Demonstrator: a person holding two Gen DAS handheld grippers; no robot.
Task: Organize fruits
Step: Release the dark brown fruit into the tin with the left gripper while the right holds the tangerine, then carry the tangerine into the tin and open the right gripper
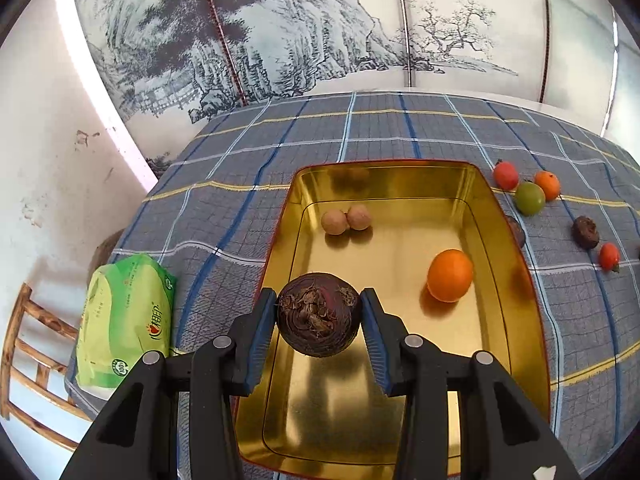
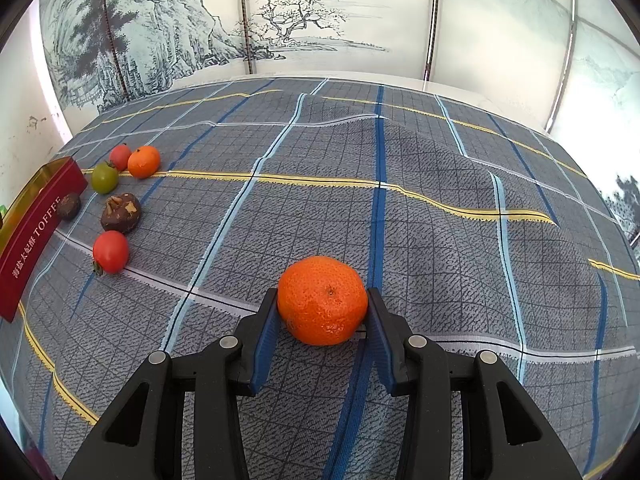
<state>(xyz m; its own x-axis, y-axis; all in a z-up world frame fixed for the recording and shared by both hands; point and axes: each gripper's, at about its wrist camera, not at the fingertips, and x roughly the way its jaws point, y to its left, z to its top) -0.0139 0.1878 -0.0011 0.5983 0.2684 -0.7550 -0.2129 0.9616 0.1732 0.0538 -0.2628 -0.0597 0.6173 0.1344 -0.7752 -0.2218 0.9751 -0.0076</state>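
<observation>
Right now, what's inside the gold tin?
Inside the gold tin lie two small tan fruits and an orange. The left gripper holds a dark brown water chestnut above the tin's floor; the floor under it and the arms is hidden.

Ink-landscape screen [image 2: 168, 32], scuffed white wall [image 1: 52, 184], wooden chair [image 1: 28, 360]

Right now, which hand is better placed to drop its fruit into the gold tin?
Left. Its tongs grip the dark chestnut directly above the tin. The right tongs hold a tangerine above the tablecloth, with the tin far off to their left.
</observation>
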